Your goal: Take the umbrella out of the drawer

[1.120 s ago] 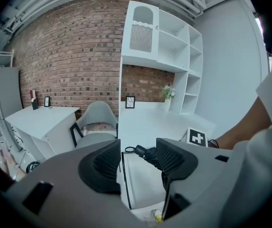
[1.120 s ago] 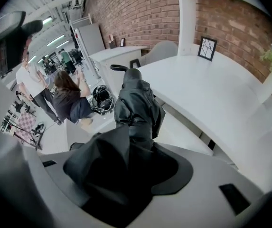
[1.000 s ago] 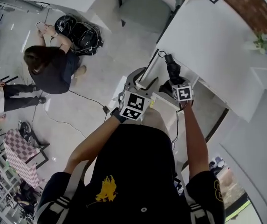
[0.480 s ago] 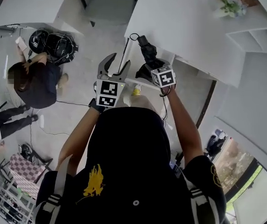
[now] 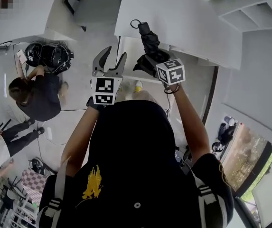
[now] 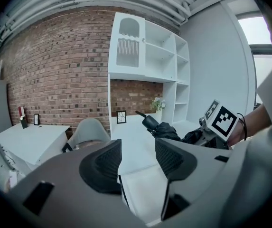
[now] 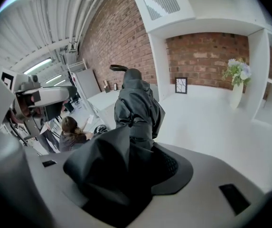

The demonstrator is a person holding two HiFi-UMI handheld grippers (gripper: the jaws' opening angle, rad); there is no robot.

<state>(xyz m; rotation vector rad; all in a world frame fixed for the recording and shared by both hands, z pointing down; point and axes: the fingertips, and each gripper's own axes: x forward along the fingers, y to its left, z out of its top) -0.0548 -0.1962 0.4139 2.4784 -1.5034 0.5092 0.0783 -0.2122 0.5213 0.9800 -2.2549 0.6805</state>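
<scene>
Umbrella [image 5: 147,37] held up by the counter [image 5: 183,18].
My right tool [image 5: 150,63] clamps the folded black umbrella; my left tool [image 5: 109,60] hangs released, empty.

Black top, striped straps, a grey gripper in each hand.

I wear a black short-sleeved top [image 5: 136,175] with a yellow emblem [image 5: 92,182] printed on it. Over my head sits something black and rounded, a hood or cap [image 5: 132,127], though from this angle I cannot tell which. Pale shoulder straps [image 5: 59,190] with dark stripes run over both my shoulders, and a dark band [image 5: 172,89] circles my right wrist. My left gripper [image 5: 112,54] has a light grey body and dark ribbed pads [image 6: 108,161]. My right gripper [image 7: 145,167] has the same grey shell. Each carries a white cube [image 5: 103,90] printed with black square markers.
</scene>
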